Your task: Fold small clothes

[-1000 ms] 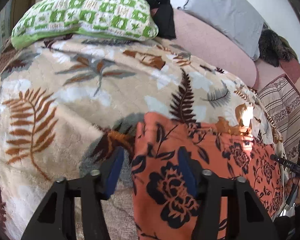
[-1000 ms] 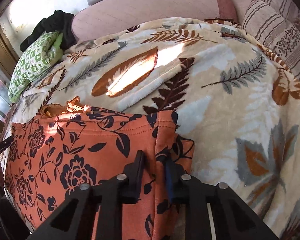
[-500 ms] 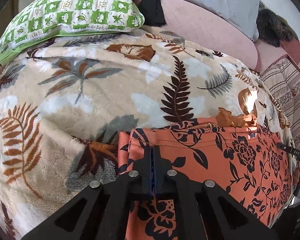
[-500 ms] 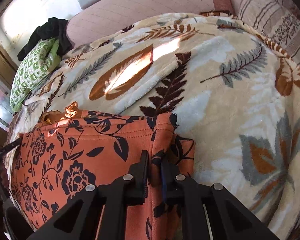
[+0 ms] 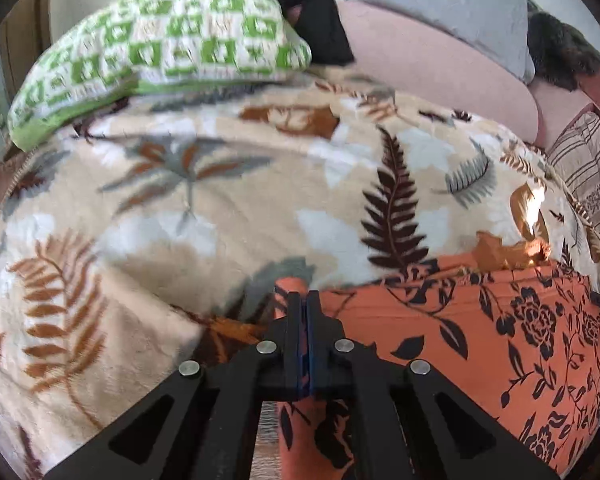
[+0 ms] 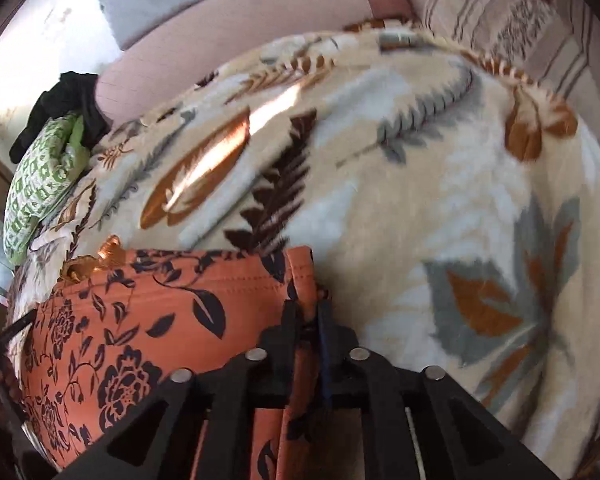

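Ok, both corners are pinched now: the left gripper (image 5: pixel 307 300), wide open over the cloth a sec ago, has snapped closed on the near-left corner of the orange floral garment (image 5: pixel 480 332), w/ fabric bunched up between the tips and spilling out below. The right gripper (image 6: pixel 308 312) was already clamped on the opposite corner and hasn't let go; a fold of orange cloth is squeezed between its fingers (image 6: pixel 288 320), hem stitching visible just beside them. The garment itself lies across the near part of the leaf-print blanket (image 5: pixel 180 208), stretched between the two grippers, top hem running fairly straight w/ a little crumpled orange-brown bit poking out at the far edge. Both views look blurred and the background sits differently vs half a sec back, so the pair seems to be on the move, prob lifting or dragging the edge. Meaning for the job: grasp stage looks done, fold itself not yet made, still early imo. Next would be carrying this held edge over the rest of the cloth; the risk is one corner slipping or the hem going uneven. Green checked pillow (image 5: pixel 160 52) and the black clothing (image 5: pixel 316 20) behind it stay well apart from the action, no interference.
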